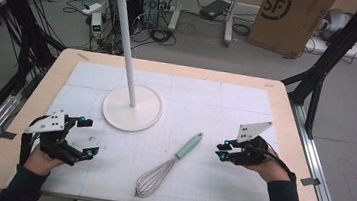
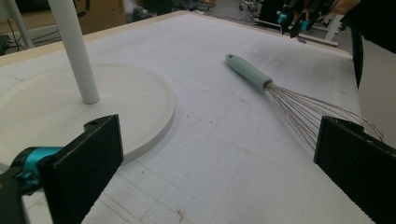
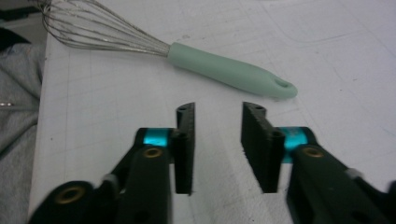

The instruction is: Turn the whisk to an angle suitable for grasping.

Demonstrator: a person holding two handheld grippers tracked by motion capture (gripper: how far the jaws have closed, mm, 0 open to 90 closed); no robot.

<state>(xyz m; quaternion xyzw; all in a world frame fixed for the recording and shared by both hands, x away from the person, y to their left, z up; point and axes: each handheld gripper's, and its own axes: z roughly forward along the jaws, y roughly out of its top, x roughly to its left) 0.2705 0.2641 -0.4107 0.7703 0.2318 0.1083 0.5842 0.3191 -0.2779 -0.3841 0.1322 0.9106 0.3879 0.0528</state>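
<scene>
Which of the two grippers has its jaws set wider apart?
The left gripper: its jaws stand spread wide, while the right gripper shows just a narrow gap, nothing between.

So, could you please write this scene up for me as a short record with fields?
surface: table under a white gridded mat
whisk: lies flat on the mat, mint-green handle toward the far right, wire loops toward the near edge
stand: white round base with an upright pole, hooks on top, left of the whisk
left tongs: jaws wide apart, nothing between them
right tongs: narrow gap between the jaws, empty, just short of the whisk handle's tip
contact: neither tongs touches the whisk
</scene>
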